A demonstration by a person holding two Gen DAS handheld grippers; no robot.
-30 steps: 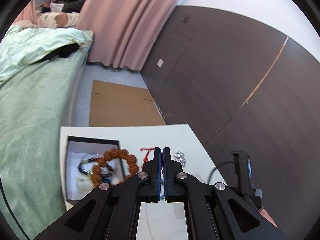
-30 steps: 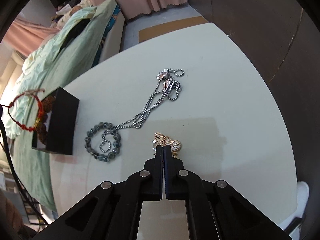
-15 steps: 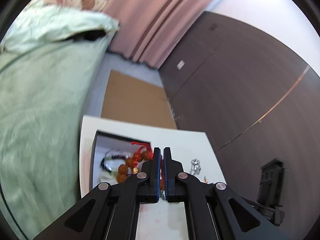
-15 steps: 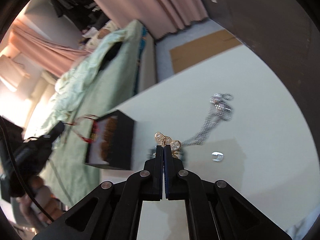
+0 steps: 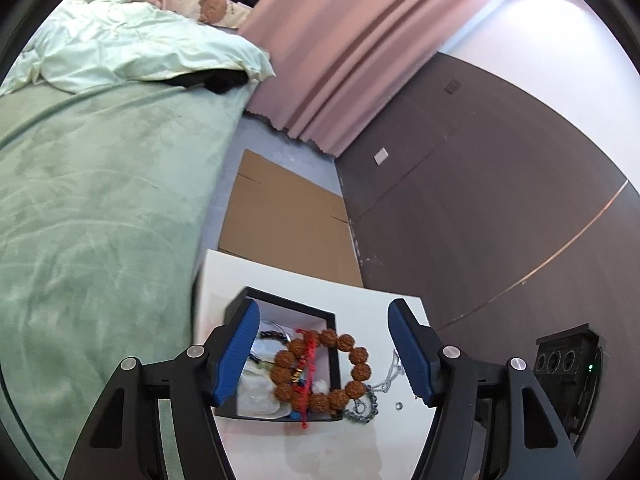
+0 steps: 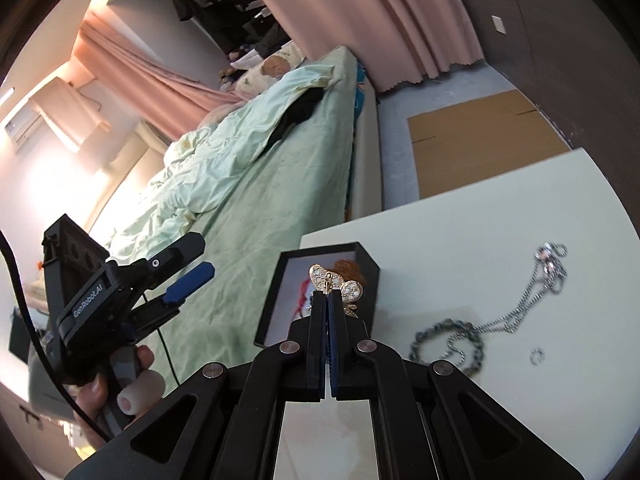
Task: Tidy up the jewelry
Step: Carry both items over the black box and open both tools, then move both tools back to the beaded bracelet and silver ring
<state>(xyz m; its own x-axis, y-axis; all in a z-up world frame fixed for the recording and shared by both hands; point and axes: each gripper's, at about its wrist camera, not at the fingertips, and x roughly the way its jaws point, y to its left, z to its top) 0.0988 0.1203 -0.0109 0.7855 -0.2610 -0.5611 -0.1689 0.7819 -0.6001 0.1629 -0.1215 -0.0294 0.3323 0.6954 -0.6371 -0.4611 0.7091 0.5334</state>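
We note that the left gripper (image 5: 324, 354), clamped shut a second ago with a red cord bracelet (image 5: 306, 376) dangling from it, now stands with its jaws spread wide above the black jewelry box (image 5: 280, 308). The red cord bracelet lies inside the box, draped across the brown bead bracelet (image 5: 356, 364), which itself rests partly over the box's right wall. We judge that item delivered and the left gripper free. The right gripper (image 6: 329, 300) remains clenched on the gold butterfly brooch (image 6: 334, 282); a second ago it held the brooch low over the white table (image 6: 460, 248), and it has since been raised and carried toward the box, which now sits directly behind the brooch in the right wrist view. We cannot tell whether the brooch is yet over the opening. Outstanding on the table, right of the box, are the grey bead bracelet (image 6: 448, 340), the silver chain necklace (image 6: 532, 296) touching it, and a small ring (image 6: 537, 356) lying apart. In our judgement the brooch is next for deposit, and the overhanging brown beads may need nudging inward.
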